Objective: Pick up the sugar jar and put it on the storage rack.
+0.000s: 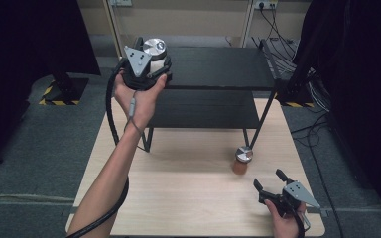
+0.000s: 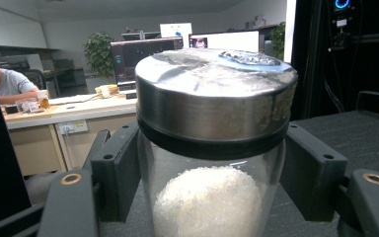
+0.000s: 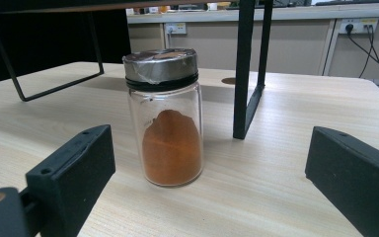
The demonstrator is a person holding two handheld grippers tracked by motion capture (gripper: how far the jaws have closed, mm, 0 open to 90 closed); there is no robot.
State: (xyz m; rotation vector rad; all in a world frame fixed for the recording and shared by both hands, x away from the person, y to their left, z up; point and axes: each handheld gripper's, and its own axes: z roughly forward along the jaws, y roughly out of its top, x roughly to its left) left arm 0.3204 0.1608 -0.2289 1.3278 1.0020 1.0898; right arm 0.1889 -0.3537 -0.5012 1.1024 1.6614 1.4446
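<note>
Two hands work at a pale wooden tabletop that carries a black two-tier shelf, the landmark for all that follows. From the high view, the person's left forearm stretches up from the near edge of the tabletop toward the shelf's left end, wrist bent back and palm under the left tongs, which are raised level with the shelf's upper tier at its left front corner. These tongs are closed on a glass jar of white grains with a silver metal lid; in the left gripper view the two black jaws press against the glass on either side just below the lid, and the jar stands upright between them, above the edge of the shelf's dark top surface. The right hand rests low at the near right corner of the tabletop, well in front of the shelf, holding the right tongs with jaws spread wide and nothing between them. A second jar, the jar of orange powder, stands upright on the tabletop just in front of the shelf's right front leg; in the right gripper view it lies ahead of the open jaws, apart from both, nearer the jaw at that view's left.
</note>
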